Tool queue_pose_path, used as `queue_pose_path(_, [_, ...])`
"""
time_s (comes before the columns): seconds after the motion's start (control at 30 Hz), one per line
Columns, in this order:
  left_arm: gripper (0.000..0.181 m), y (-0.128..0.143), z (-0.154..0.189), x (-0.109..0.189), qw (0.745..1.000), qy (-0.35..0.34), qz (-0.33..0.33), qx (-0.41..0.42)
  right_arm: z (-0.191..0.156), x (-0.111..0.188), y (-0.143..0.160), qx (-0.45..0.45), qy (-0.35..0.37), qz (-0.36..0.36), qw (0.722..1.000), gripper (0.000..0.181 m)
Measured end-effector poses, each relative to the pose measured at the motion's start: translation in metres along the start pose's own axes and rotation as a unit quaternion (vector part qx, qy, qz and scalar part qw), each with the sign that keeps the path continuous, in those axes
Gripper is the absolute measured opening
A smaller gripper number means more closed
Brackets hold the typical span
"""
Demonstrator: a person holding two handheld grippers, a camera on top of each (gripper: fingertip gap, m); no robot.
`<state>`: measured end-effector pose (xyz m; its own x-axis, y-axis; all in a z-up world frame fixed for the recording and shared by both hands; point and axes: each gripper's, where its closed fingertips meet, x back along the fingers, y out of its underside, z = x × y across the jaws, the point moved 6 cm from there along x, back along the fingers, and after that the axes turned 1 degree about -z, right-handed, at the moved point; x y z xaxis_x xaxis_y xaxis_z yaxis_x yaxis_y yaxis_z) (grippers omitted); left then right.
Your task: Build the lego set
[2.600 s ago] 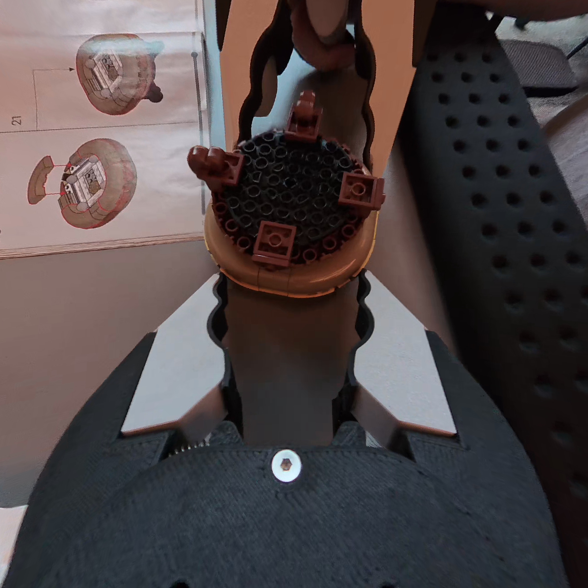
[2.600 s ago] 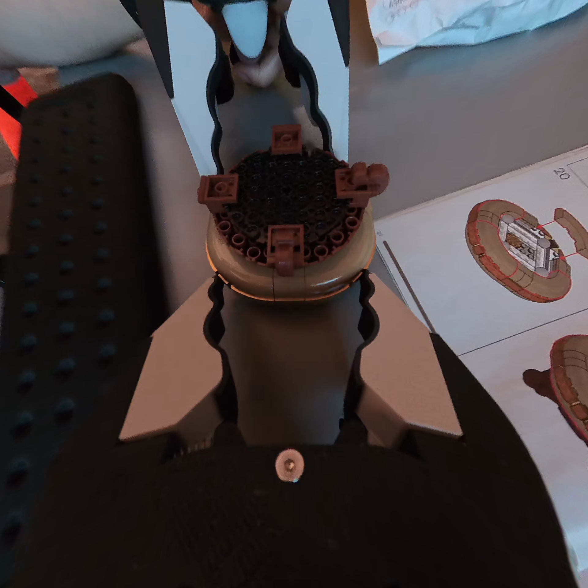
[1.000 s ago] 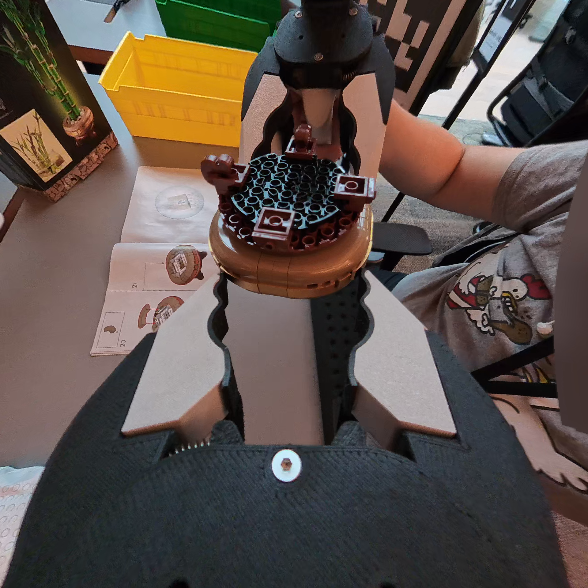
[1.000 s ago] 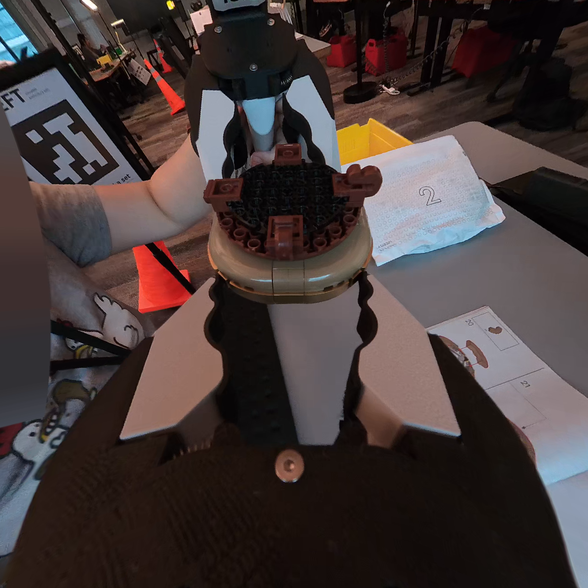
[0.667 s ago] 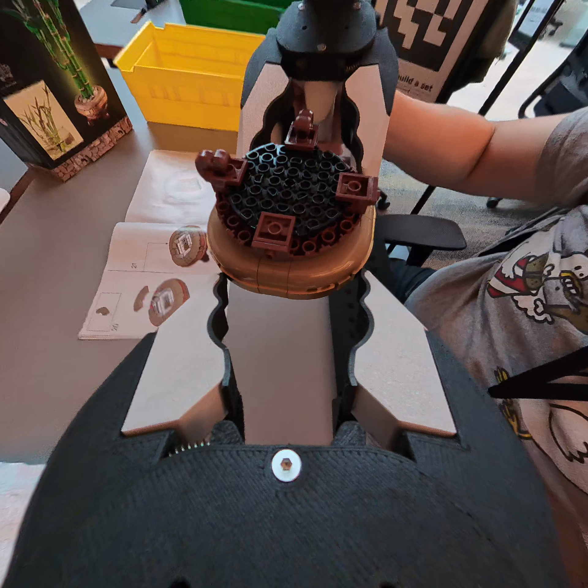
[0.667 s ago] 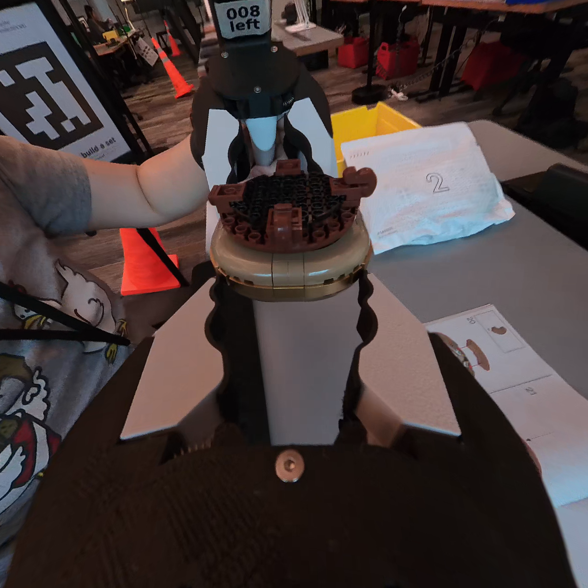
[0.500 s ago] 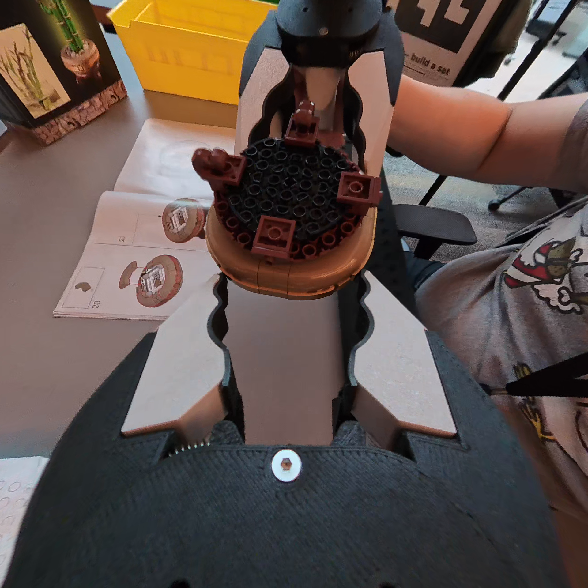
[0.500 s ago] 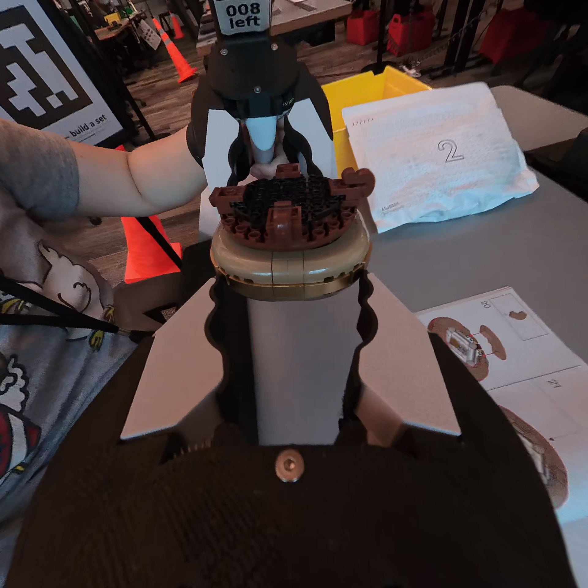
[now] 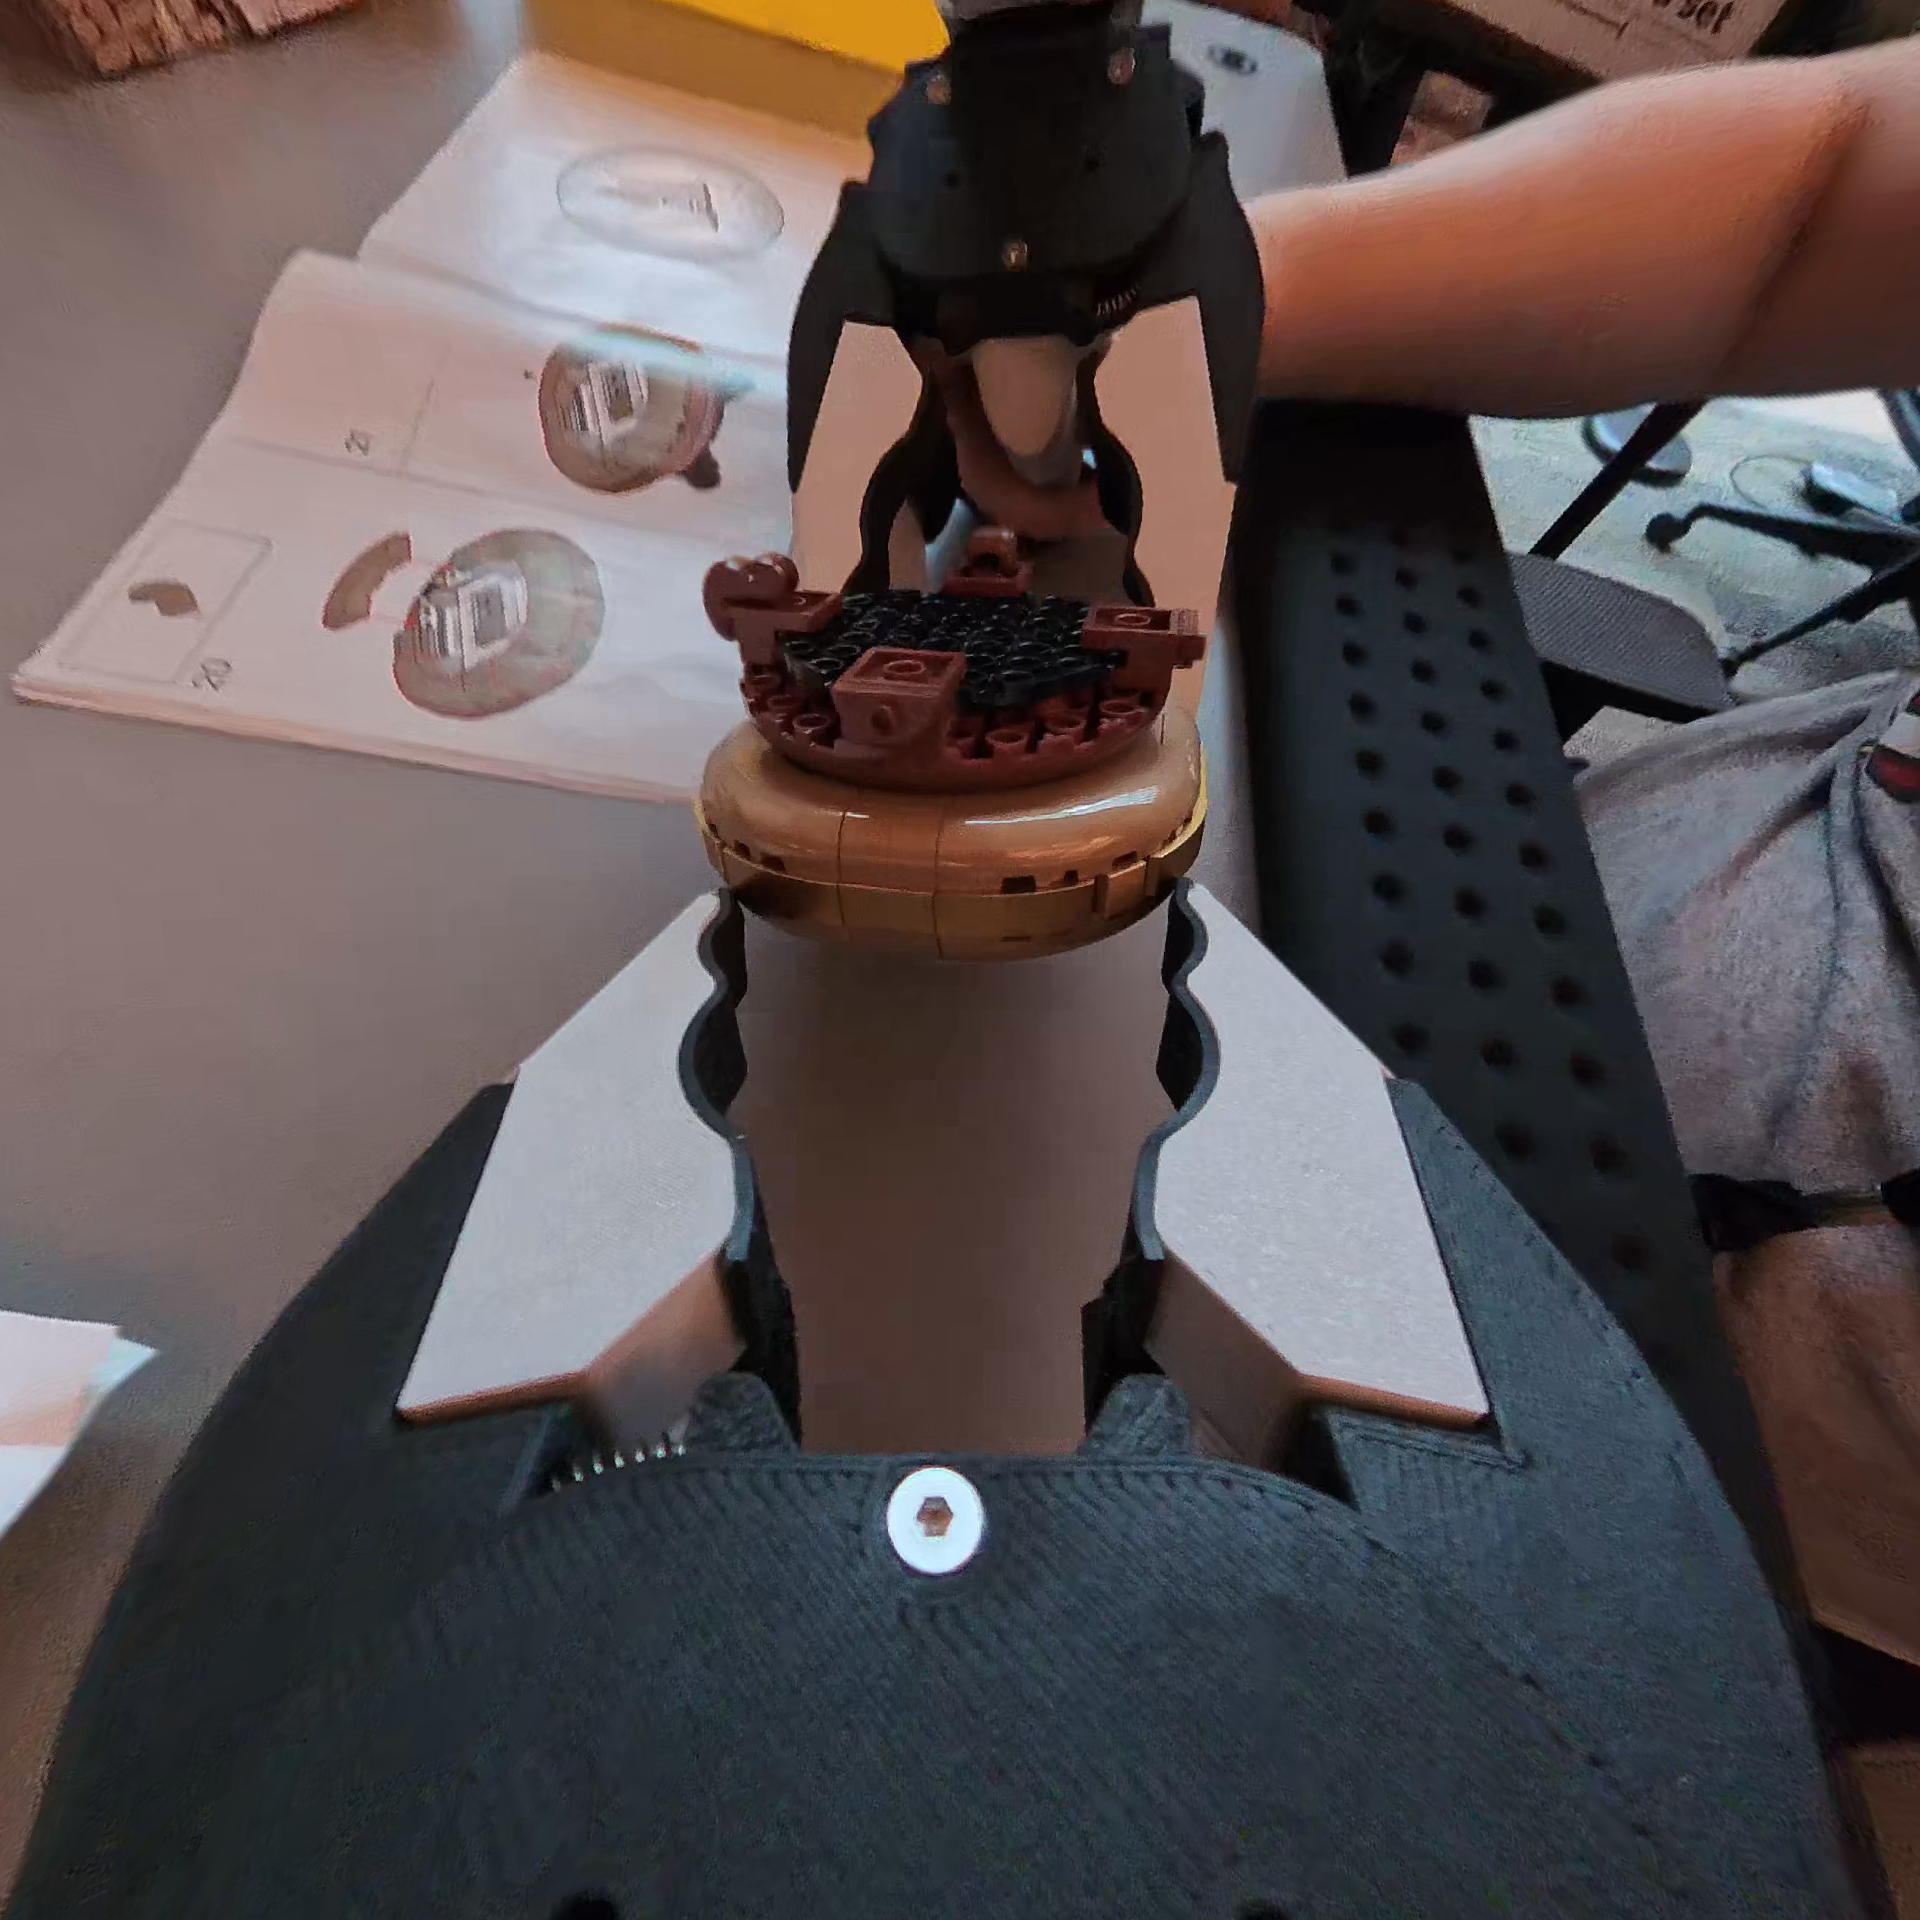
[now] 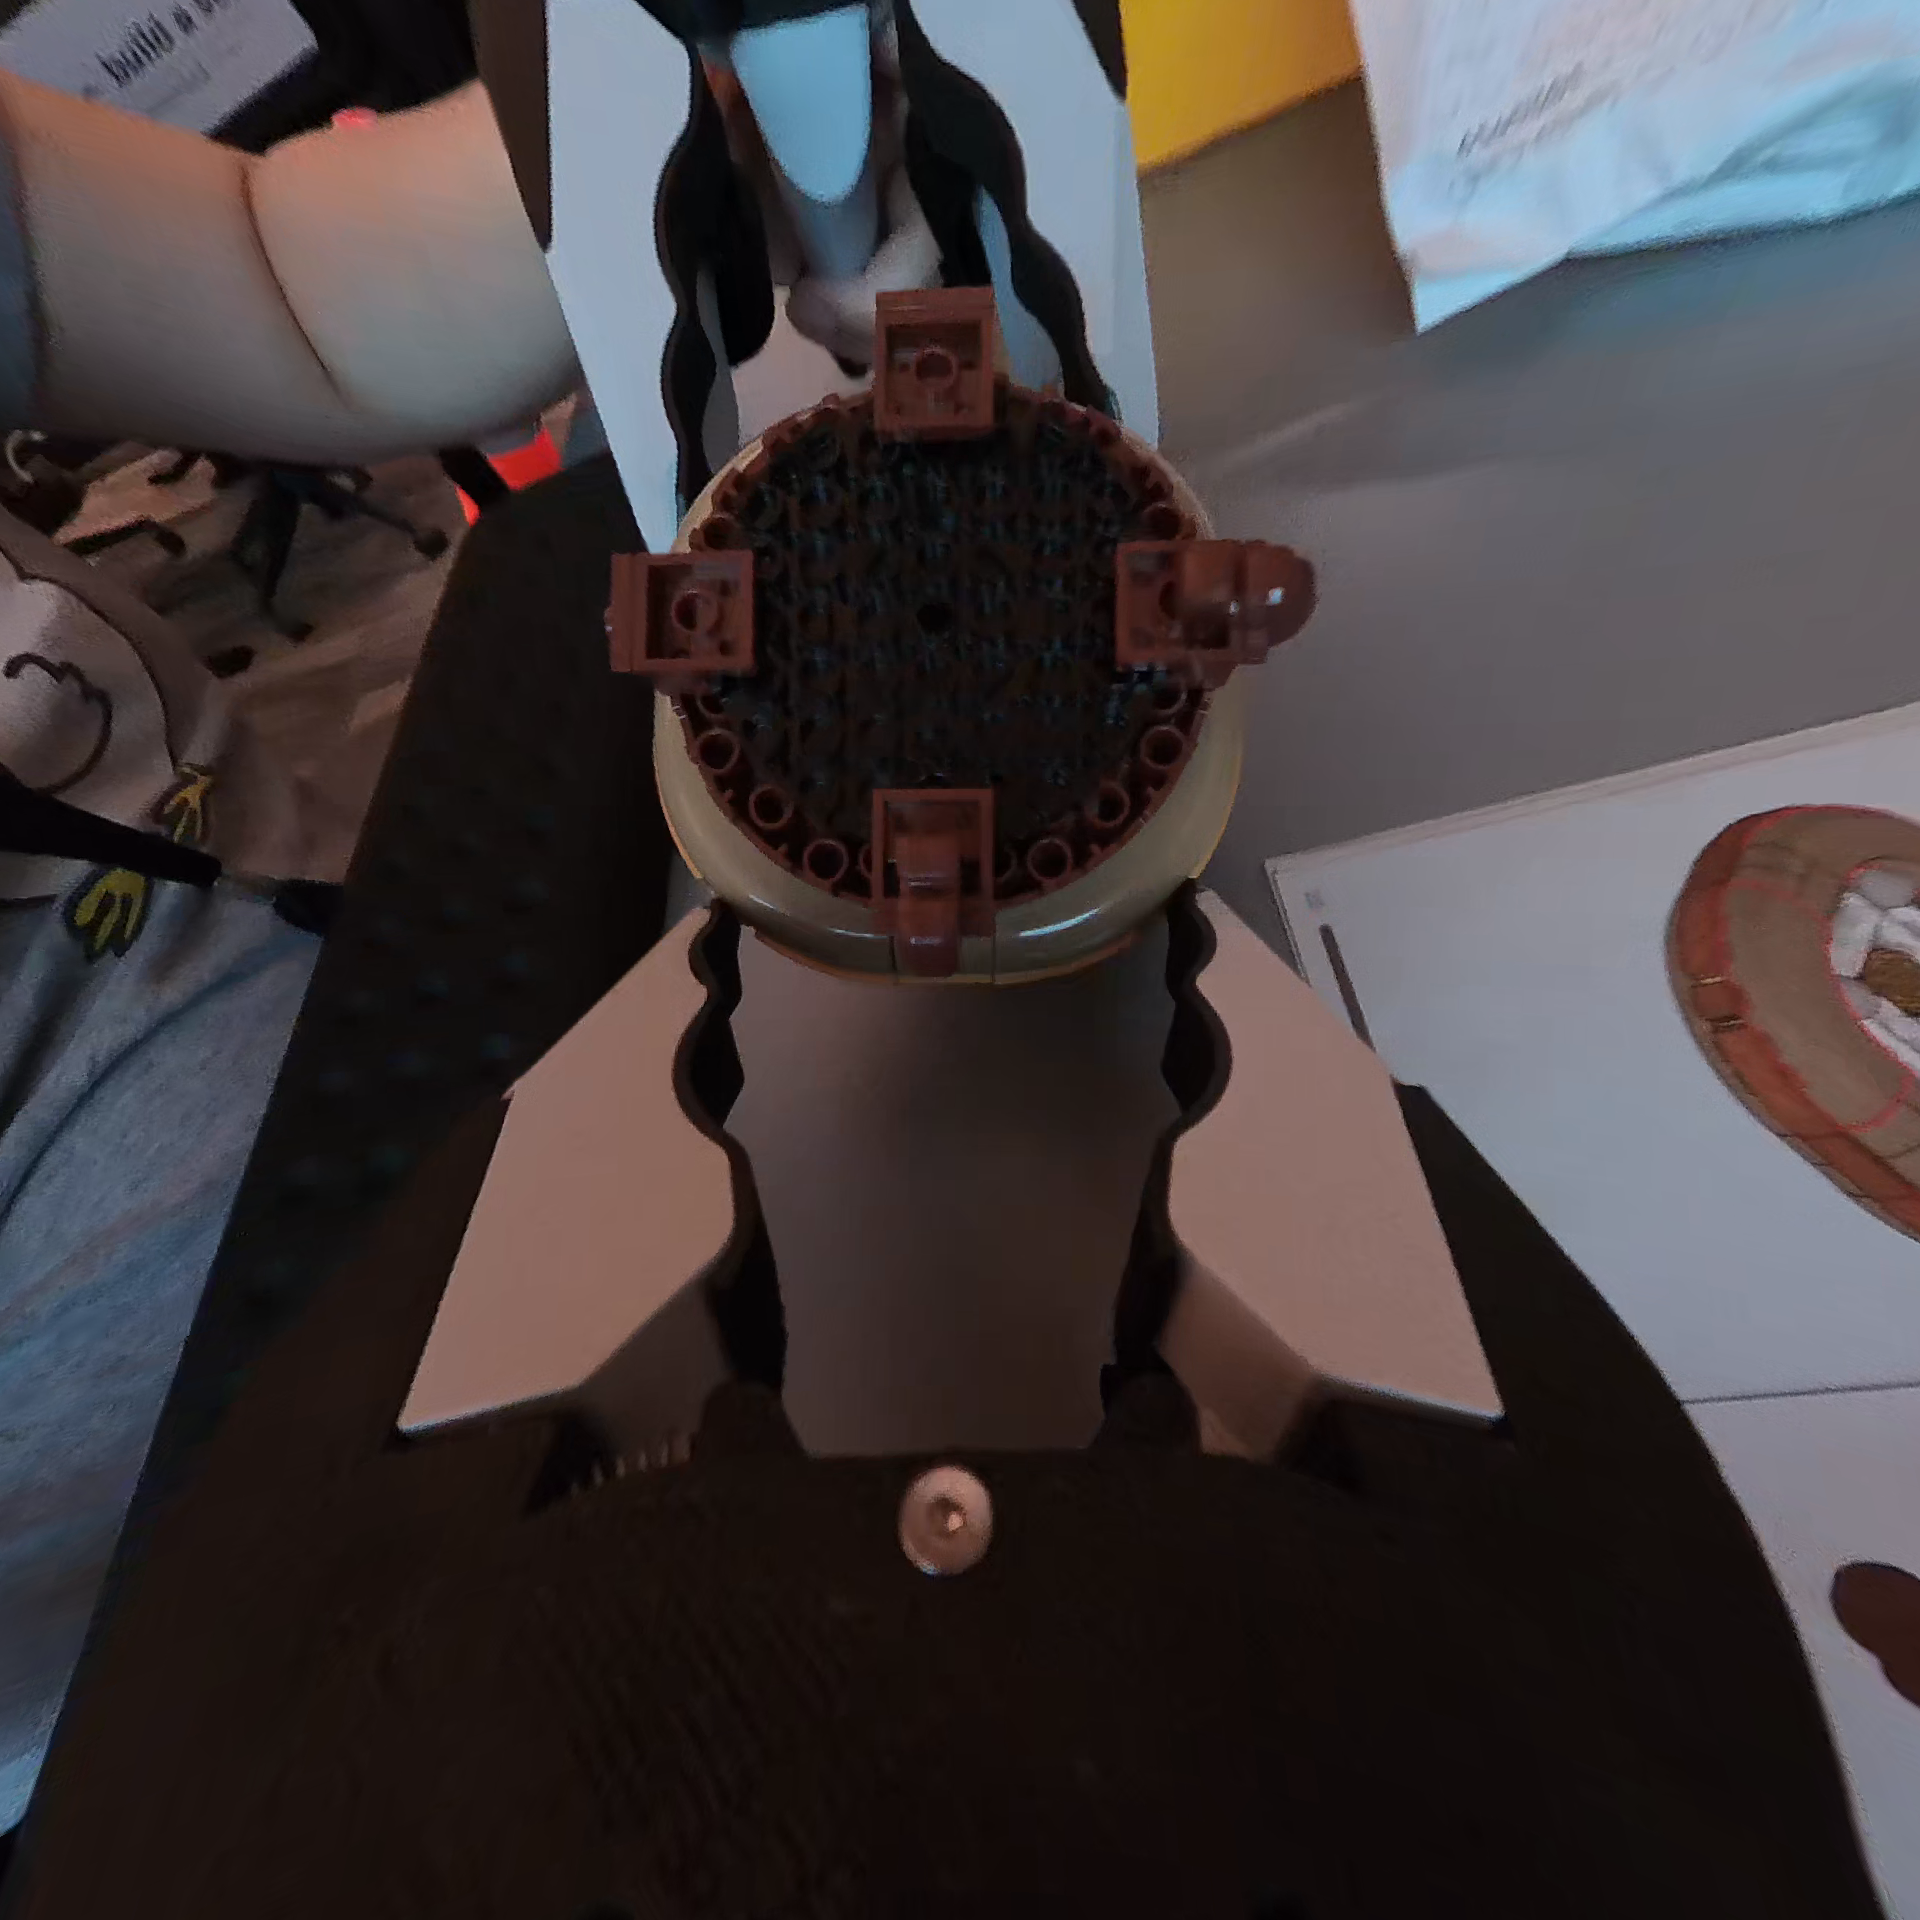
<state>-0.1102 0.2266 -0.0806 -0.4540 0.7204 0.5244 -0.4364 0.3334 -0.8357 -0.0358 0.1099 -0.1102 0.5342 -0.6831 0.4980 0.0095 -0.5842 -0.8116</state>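
Tongs, left (image 9: 951, 904) and right (image 10: 951, 914), each clamped on round lego base (image 9: 951, 831).

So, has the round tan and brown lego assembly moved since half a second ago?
Yes. In the left wrist view the round tan and brown lego assembly now sits lower and nearer the open instruction booklet on the table.

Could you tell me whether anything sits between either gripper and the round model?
Nothing visible does: the left gripper and right gripper each already pinch the model by opposite edges, above the table.
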Motion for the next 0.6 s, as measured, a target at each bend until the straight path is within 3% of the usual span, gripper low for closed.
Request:
queue_pose_path(0.2, [0.079, 0.021, -0.002, -0.008, 1.0, -0.007, -0.021, 0.007, 0.005, -0.006, 0.003, 0.022, 0.01, -0.043, 0.999, 0.082])
queue_pose_path(0.33, [0.078, 0.032, 0.001, -0.019, 0.996, -0.042, -0.08, -0.023, 0.008, -0.006, 0.006, 0.075, 0.033, -0.078, 0.994, 0.082])
queue_pose_path(0.6, [0.078, 0.035, 0.002, -0.025, 0.988, -0.086, -0.118, -0.051, 0.012, -0.007, 0.007, 0.141, 0.055, -0.12, 0.981, 0.083])
